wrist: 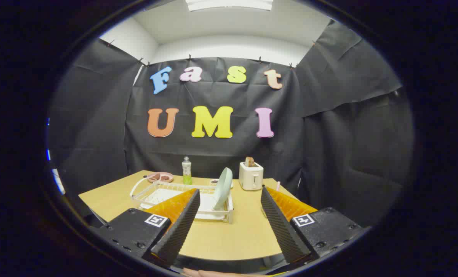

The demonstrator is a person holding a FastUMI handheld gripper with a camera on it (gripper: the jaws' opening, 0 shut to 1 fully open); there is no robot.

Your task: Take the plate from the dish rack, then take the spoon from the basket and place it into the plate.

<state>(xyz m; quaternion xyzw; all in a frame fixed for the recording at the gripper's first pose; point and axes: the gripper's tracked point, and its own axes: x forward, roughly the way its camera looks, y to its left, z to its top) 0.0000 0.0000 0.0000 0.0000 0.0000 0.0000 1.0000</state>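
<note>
A pale green plate (223,187) stands on edge at the right end of a white wire dish rack (167,194) on the wooden table (229,234). My gripper (230,192) hangs open above the table's near side. Its black ribbed fingers (182,223) stand wide apart, nothing between them. The plate and the rack's right end lie just beyond the left fingertip, in the gap ahead. A thin pink handle (277,186) pokes up behind the right finger, perhaps the spoon; the finger hides whatever holds it.
A white toaster (251,176) with toast in it stands at the back of the table. Left of it are a green bottle (186,171) and a pink dish (160,177). Bare tabletop lies between my fingers and the rack.
</note>
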